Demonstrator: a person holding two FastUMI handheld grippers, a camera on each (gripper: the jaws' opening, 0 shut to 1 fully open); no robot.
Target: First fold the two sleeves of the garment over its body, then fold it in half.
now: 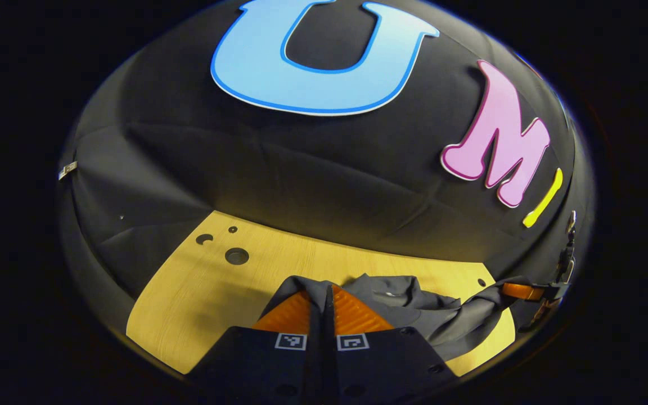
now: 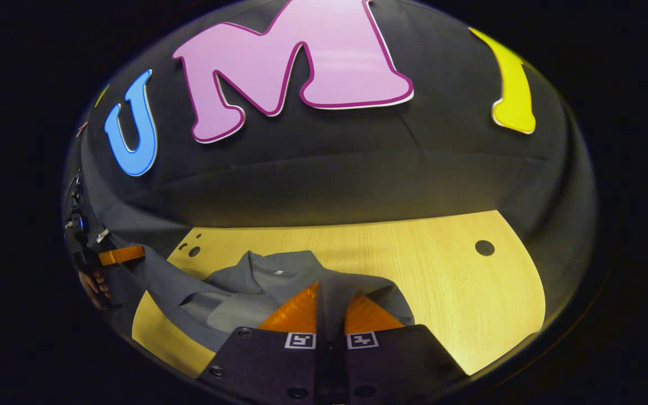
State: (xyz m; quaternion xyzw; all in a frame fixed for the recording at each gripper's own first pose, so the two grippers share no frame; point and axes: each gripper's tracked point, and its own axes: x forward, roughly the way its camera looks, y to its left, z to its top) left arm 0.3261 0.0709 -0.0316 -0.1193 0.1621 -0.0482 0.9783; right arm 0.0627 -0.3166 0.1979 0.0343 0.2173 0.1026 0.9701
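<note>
A dark grey collared garment [image 1: 414,304] lies bunched on the wooden table [image 1: 206,292], lifted at two places. In the left gripper view, my left gripper [image 1: 324,292] is shut on a fold of the cloth, which drapes over its tips. The fabric stretches right to my right gripper [image 1: 521,291], which pinches its far end. In the right gripper view, my right gripper [image 2: 332,292] is shut on a fold of the garment [image 2: 256,281], whose collar faces the wall. At the far left, my left gripper [image 2: 121,255] holds a raised part of the cloth, with a hand [image 2: 90,284] behind it.
The table [image 2: 442,270] has bare wood to the right of the garment, with a round hole [image 2: 484,247] near its back edge. Other holes [image 1: 237,256] sit at the table's back left corner. The black cloth wall rises right behind the table.
</note>
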